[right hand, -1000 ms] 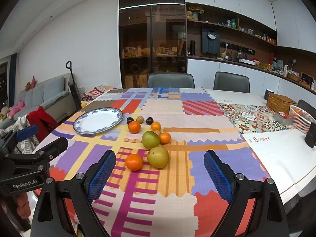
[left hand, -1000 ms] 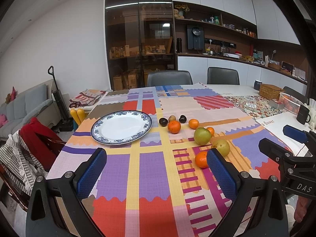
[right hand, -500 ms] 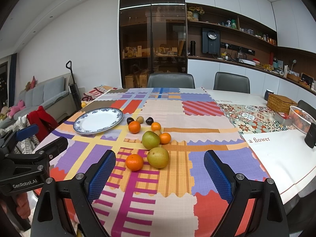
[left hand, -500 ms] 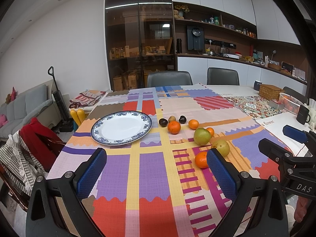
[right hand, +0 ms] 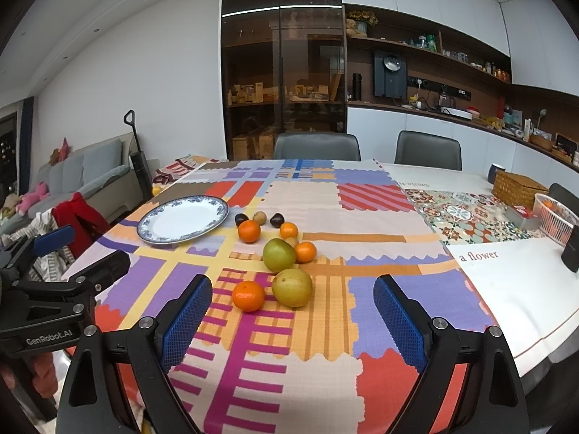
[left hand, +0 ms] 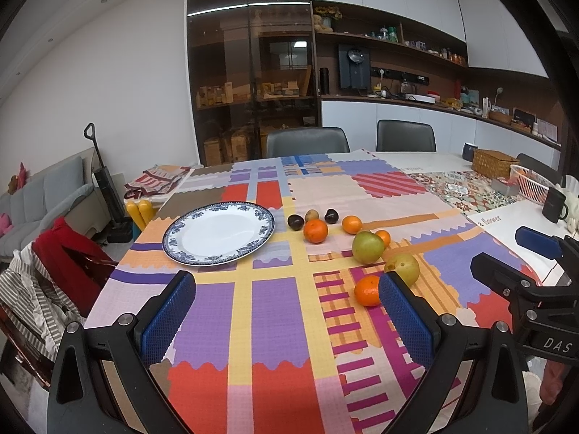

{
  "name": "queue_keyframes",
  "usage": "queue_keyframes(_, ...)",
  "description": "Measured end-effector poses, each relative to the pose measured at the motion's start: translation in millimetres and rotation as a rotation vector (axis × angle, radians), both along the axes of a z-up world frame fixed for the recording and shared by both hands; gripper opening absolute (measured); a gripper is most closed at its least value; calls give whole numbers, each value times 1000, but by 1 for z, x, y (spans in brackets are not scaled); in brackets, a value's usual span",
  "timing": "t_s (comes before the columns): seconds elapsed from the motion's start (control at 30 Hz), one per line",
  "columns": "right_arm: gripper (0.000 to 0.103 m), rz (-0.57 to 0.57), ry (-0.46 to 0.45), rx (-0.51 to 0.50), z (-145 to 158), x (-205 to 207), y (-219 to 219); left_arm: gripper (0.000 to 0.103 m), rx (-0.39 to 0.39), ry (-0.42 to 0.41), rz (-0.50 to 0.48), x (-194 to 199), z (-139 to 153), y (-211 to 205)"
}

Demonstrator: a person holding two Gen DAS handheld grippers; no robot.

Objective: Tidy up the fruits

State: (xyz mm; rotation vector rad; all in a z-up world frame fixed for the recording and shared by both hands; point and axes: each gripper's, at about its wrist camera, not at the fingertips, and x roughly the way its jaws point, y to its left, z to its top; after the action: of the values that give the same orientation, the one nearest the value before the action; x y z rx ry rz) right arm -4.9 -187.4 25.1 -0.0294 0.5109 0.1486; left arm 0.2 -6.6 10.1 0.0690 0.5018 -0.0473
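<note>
Both claws are hovering above the near edge of the tabletop (right hand: 506,289), each spread wide and gripping nothing — the left claw (left hand: 287,311) is facing the purple and yellow patches of the patchwork tablecloth (left hand: 275,318), while the right claw (right hand: 293,320) is framing the nearest fruit from behind. The fruits are lying loose on the cloth, all of them off the blue-rimmed white plate (right hand: 182,224), which is sitting to their left with nothing on it. Nearest the right claw, a mandarin (right hand: 248,295) is resting just beside a yellow-green pear (right hand: 292,286); beyond them a greener pear (right hand: 278,254) is touching a second mandarin (right hand: 305,251). Farther back, a larger mandarin (right hand: 249,231) and a smaller one (right hand: 288,230) are lying in front of three small fruits — two dark ones (right hand: 241,219) (right hand: 276,218) with a brownish one (right hand: 259,217) between them. A wicker basket (right hand: 515,186) is standing well apart at the far right.
</note>
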Motion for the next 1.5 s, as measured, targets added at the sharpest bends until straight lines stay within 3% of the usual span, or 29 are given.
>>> queue_keyframes(0.53,91,48,39,-22,-25,32,-11,102,78,40,-147,30,-22,-26)
queue_keyframes(0.87,91,175,68,-95,-41,66,-16,82,141,91,-345,54,-50,-56)
queue_keyframes(1.2,77,321,121,-225,-65,89,-7,65,180,177,-478,81,-74,-67)
queue_keyframes(1.5,65,422,192,-272,-87,110,2,55,188,235,-573,103,-88,-70)
